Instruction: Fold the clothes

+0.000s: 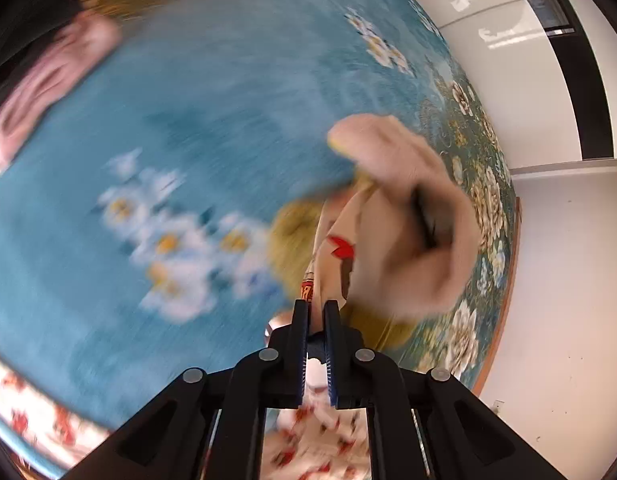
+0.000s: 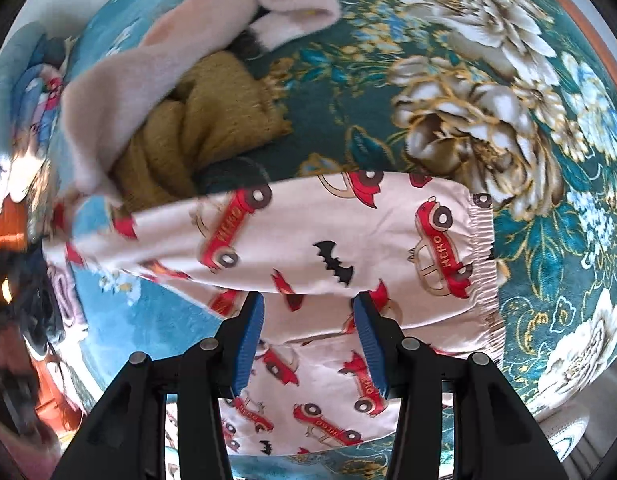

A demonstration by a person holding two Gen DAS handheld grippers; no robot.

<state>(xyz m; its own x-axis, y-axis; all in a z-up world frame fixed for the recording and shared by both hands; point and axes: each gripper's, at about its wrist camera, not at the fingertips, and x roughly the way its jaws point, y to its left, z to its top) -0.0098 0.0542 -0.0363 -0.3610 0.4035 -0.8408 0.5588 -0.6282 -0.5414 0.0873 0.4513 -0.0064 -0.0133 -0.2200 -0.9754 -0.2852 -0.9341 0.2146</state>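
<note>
White trousers with red "HERO" cars and black bats [image 2: 348,236] lie on the teal flowered blanket [image 2: 468,92], one leg folded across and the elastic waistband to the right. My right gripper [image 2: 310,312] hovers open just above them, holding nothing. In the blurred left wrist view, my left gripper [image 1: 316,312] is shut on an edge of the same car-print trousers [image 1: 336,248], and the cloth runs up between its fingers. A pale pink fleece garment [image 2: 168,60] lies over a mustard knit garment [image 2: 204,128] behind the trousers, and both garments appear beyond the left gripper as the pink fleece [image 1: 408,216] and the mustard knit [image 1: 292,240].
The lighter blue part of the blanket with white daisies [image 1: 176,240] fills the left view. A heap of other clothes [image 2: 40,92] lies at the far left. The white wall [image 1: 556,280] and the bed's edge [image 1: 508,300] stand on the right.
</note>
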